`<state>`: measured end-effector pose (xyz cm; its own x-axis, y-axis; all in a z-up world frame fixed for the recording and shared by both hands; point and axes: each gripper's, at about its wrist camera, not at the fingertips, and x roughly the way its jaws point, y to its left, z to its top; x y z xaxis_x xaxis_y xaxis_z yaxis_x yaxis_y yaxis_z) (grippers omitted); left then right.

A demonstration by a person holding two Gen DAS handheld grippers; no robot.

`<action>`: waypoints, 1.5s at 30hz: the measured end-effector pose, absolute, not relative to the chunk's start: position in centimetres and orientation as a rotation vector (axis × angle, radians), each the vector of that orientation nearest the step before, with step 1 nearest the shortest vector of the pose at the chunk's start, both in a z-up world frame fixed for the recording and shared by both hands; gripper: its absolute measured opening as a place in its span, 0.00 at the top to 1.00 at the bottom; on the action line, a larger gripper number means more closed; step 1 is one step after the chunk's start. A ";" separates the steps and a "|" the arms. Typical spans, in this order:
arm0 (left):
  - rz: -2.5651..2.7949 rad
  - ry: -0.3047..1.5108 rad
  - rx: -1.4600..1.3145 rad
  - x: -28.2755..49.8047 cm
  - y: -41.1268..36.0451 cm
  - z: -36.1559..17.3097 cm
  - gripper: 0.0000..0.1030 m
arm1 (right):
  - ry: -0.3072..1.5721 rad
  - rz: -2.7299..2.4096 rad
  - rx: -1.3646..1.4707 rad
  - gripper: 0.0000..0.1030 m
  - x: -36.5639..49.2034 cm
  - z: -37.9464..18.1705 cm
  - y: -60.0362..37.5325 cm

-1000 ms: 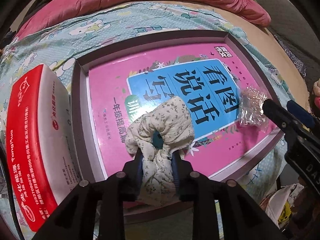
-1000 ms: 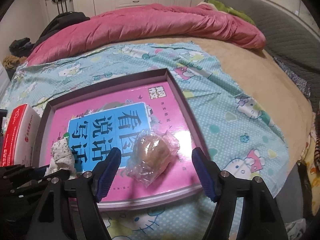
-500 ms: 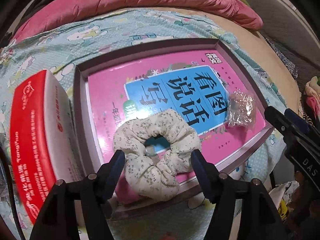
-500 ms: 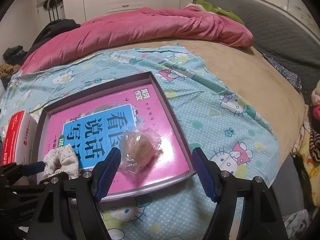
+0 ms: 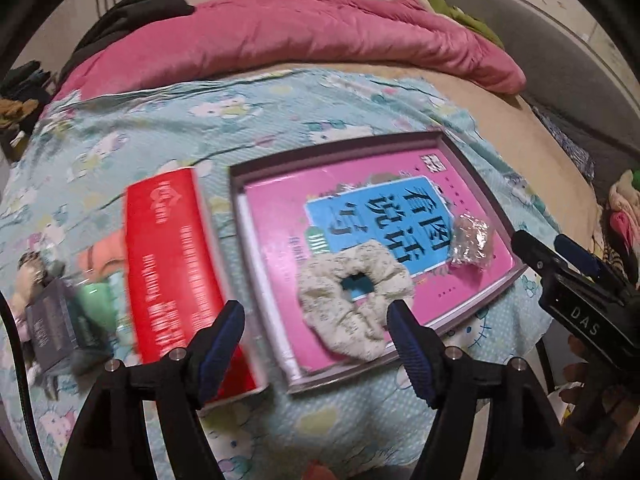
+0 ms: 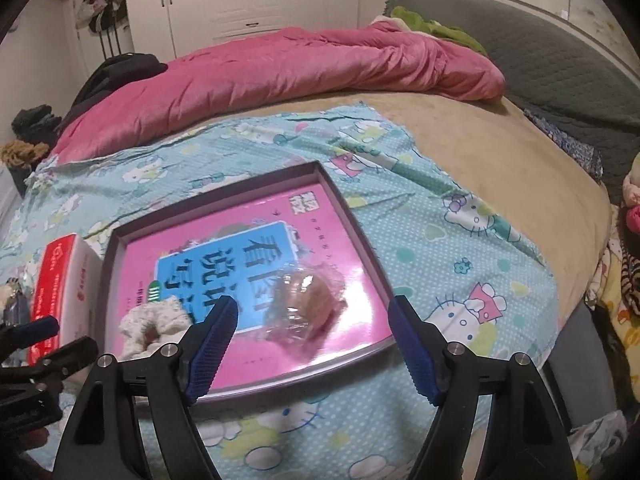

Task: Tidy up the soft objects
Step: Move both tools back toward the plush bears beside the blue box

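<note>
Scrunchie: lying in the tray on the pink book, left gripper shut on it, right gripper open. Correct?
Not quite. The left gripper is open, not shut on the scrunchie; its jaws have just been opening and its pads stand clear of the fabric, as the left wrist view shows. The rest holds: the scrunchie lies in the tray on the pink book, and the right gripper is open.

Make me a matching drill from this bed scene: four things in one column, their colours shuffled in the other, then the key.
Things:
1. scrunchie
2. box
3. quilt
4. tray

Colours:
A. red and white
B. dull purple rim
C. cream with small dark specks
D. pink

Pairs: 1-C, 2-A, 3-D, 4-B
</note>
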<state>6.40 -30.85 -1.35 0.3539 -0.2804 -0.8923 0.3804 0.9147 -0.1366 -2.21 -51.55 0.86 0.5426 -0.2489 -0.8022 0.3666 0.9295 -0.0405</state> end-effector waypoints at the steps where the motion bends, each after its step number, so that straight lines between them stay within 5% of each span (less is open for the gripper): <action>1: -0.425 1.126 0.099 6.3 -30.4 -1.1 0.28 | 0.923 -0.364 0.133 0.23 -2.2 1.1 -51.1; 45: -0.124 1.012 -0.122 1.3 -6.4 4.9 0.26 | 0.796 -0.019 -0.027 0.22 -2.1 8.7 -28.7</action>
<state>1.33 -6.42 4.87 0.5247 -0.1599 -0.8361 0.0468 0.9861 -0.1593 -2.09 -28.72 8.66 0.6996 -0.0274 -0.7140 0.0068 0.9995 -0.0317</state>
